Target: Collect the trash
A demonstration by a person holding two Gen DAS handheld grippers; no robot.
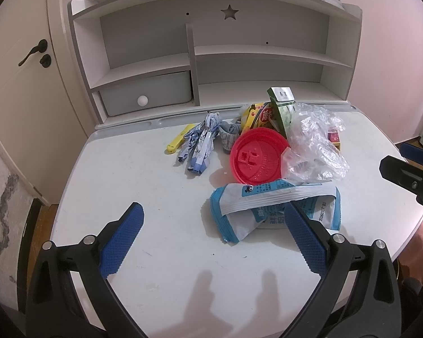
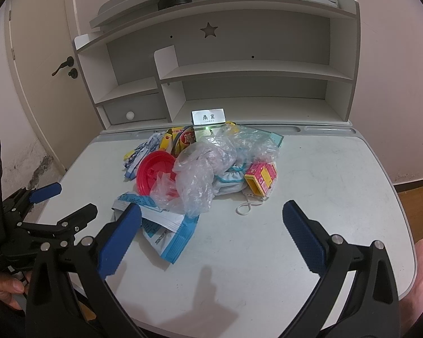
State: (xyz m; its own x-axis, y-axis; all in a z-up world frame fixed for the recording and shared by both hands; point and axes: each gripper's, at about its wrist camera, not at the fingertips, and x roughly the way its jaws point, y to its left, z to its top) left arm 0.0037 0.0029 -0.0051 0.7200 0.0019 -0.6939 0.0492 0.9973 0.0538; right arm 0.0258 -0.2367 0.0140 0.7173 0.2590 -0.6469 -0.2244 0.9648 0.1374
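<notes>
- While both tools hover at the worktop's [image 2: 338, 174] near edge, left gripper [image 1: 215, 235] and right gripper [image 2: 211, 231] stand spread, holding nothing.
- Collection appears not yet begun: no bin in view.
- Nearest lies the blue-white wrapper [image 1: 270, 208], then the red lid [image 1: 258, 156] and clear plastic bag [image 2: 208, 166].
- Farther back: pink box [image 2: 260, 178], crumpled paper [image 1: 200, 143], snack packets against the shelf unit [image 1: 211, 64].

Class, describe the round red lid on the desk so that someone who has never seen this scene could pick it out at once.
Start at the white desk below the shelf unit, then go to the trash heap at its middle. The red lid leans at the heap's front, left of the crumpled clear plastic bag, behind the blue-and-white wrapper. It is the only round, plain red piece.
</notes>
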